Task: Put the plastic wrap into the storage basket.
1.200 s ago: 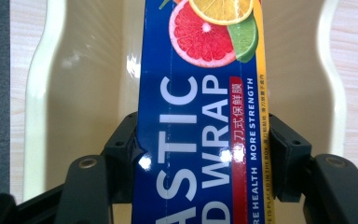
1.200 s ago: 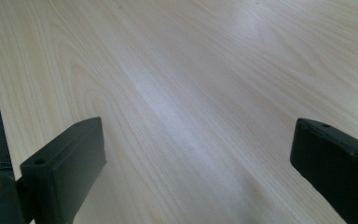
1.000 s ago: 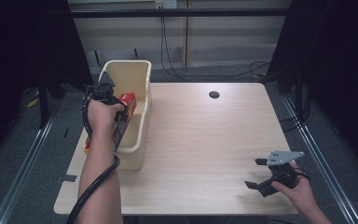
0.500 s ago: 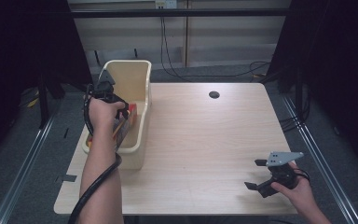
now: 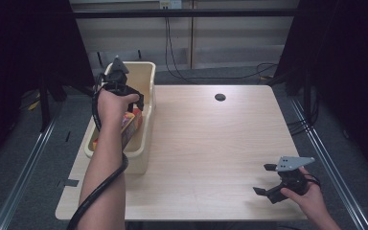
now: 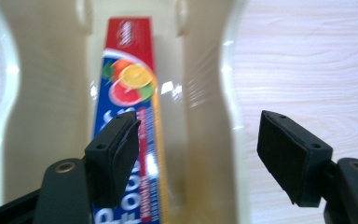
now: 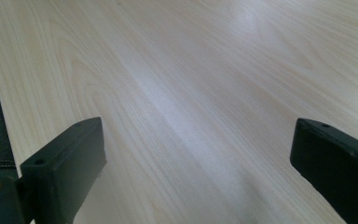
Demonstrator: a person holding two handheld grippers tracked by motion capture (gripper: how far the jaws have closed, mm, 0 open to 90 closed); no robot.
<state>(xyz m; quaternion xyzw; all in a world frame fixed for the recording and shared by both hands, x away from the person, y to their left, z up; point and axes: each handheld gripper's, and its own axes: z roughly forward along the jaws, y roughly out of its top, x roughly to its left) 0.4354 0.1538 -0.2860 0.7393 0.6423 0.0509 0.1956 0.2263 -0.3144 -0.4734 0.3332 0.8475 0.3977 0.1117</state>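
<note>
A light wood-grain desk (image 5: 211, 143) is seen from above, with a small dark round hole (image 5: 220, 97) set near its far edge. A cream plastic bin (image 5: 143, 139) is stood along the desk's left side, its long axis running away from the person. Inside the bin a long carton printed with citrus fruit (image 6: 130, 88) on red and blue is laid lengthwise on the bottom; in the high view its red and yellow end (image 5: 132, 120) is glimpsed beside the forearm.

The left tongs (image 5: 124, 93) are held over the bin by the left hand (image 5: 111, 106), with the black cable trailed down along the forearm. In the left gripper view (image 6: 198, 158) the jaws are seen spread apart, one above the carton and the other above the bin's wall on the desk side; the pads are pressed on nothing and the carton is left lying free below them. The jaws have just been opening.

The right tongs (image 5: 267, 180) are held low over the near right corner of the desk by the right hand (image 5: 306, 196). In the right gripper view (image 7: 196, 172) their jaws are parted wide, with bare desk between them and nothing gripped.
</note>
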